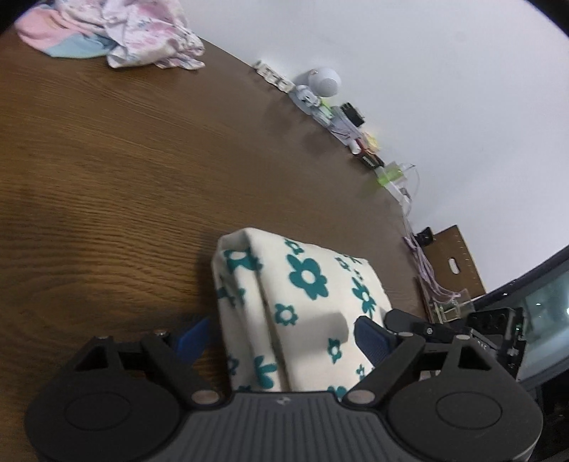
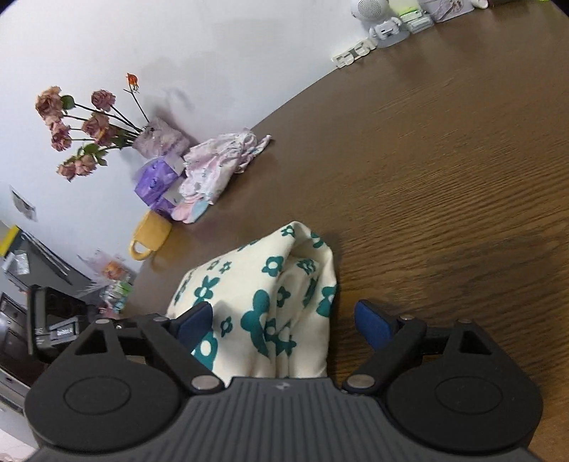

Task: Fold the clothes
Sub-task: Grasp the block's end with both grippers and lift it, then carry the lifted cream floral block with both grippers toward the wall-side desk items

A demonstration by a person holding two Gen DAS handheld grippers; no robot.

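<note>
**One garment folded, a pile still waiting**

One piece looks finished to us: the cream cloth with teal flowers (image 1: 302, 305) lies on the wooden table (image 1: 124, 170) as a compact, layered bundle, its folded edges stacked and its far end rounded over. In the right wrist view the same cream cloth (image 2: 263, 305) sits just ahead of the tool, a little puffy at the top but holding its shape.

We hold both tools wide. The left gripper (image 1: 284, 337) has its blue pads spread on either side of the bundle, neither pad pressing the fabric. The right gripper (image 2: 284, 320) is likewise spread: one pad lies over the bundle's near edge, the other is well clear over bare wood. Nothing is clamped in either, so we judge the bundle has been let go and rests on its own.

What remains is plain enough. Across the table, near the wall, a crumpled heap of pink and white printed clothes (image 1: 117, 32) lies unfolded, beside the purple tissue packs (image 2: 156, 181) and the vase of dried roses (image 2: 81, 124). We cannot tell how many garments that heap holds. By our reckoning the task is partly done, with the heap still to be folded.
</note>
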